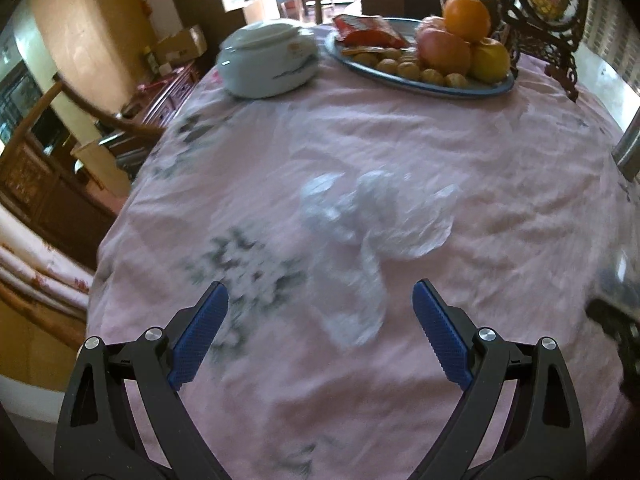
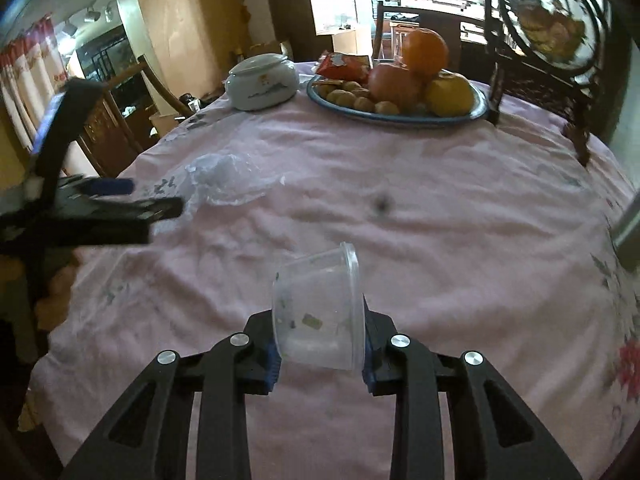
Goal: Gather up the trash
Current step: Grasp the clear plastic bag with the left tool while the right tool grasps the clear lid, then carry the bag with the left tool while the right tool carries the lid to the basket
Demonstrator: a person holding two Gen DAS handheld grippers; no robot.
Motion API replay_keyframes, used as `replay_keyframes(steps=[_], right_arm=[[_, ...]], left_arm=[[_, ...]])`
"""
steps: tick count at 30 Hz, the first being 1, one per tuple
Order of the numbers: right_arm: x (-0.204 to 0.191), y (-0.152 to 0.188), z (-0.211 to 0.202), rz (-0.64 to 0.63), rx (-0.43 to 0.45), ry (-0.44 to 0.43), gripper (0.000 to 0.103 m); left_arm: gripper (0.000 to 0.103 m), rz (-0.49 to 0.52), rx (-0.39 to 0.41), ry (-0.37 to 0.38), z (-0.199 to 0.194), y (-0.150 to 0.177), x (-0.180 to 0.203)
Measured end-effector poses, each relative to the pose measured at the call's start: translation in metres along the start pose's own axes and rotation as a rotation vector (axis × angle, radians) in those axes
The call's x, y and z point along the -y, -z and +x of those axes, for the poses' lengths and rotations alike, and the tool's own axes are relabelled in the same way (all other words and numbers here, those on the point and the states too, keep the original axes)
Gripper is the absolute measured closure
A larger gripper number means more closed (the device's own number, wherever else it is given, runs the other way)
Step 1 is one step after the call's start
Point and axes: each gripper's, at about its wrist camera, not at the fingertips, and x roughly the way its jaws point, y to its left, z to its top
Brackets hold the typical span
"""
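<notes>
A crumpled clear plastic bag [image 1: 372, 224] lies on the pink tablecloth [image 1: 480, 184], just ahead of my left gripper [image 1: 320, 300], which is open and empty with its blue pads either side of the bag's near end. The bag also shows in the right wrist view [image 2: 230, 180], with the left gripper [image 2: 132, 196] beside it at the left. My right gripper [image 2: 320, 344] is shut on a clear plastic tub [image 2: 320, 312], held above the tablecloth [image 2: 440, 220] with its open end facing right.
At the table's far side stand a white lidded pot [image 1: 268, 60], a blue-rimmed platter [image 1: 452, 90] with fruit, walnuts and a red snack packet, and a dark carved ornament stand [image 1: 548, 12]. Wooden chairs surround the table. A dark spot [image 2: 382, 204] marks the cloth.
</notes>
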Motion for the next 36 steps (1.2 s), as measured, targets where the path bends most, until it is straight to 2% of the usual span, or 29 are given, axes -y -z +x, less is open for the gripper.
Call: replay_keyframes(steps=[3,11,12,13,14,16,17,19,29,36], right_arm=[[0.006,0.007,-0.006,0.016,-0.003,-0.012,0.072],[0.001,0.007,-0.013,-0.003,0.015,-0.041,0.072],[-0.001,0.006,-0.013,-0.008,0.017,-0.043,0.072],[-0.003,0.005,-0.013,-0.012,0.02,-0.046,0.072],[-0.005,0.005,-0.014,-0.015,0.02,-0.052,0.072],[-0.008,0.005,-0.014,-0.02,0.022,-0.053,0.072],[-0.01,0.005,-0.015,-0.024,0.023,-0.053,0.072],[-0.011,0.004,-0.016,-0.022,0.025,-0.057,0.072],[-0.032,0.013,-0.037,-0.009,0.05,-0.056,0.072],[-0.06,0.038,-0.071,-0.01,0.084,-0.097,0.072]], left_arm=[[0.013,0.028,0.005,0.002,0.015,-0.01,0.011],[0.015,0.03,-0.007,-0.005,0.045,-0.028,0.016],[0.024,0.028,-0.008,0.0,0.047,-0.029,0.017],[0.041,0.03,-0.017,0.01,0.048,-0.029,0.017],[0.048,0.032,-0.032,0.027,0.05,-0.029,0.018],[0.069,0.047,-0.025,0.037,0.045,-0.028,0.019],[0.072,0.071,-0.015,0.014,0.041,-0.026,0.023],[0.079,0.08,-0.006,0.017,0.032,-0.023,0.023],[0.081,0.038,0.043,0.055,-0.03,0.009,0.013],[0.081,0.004,0.063,0.036,-0.077,0.067,0.004]])
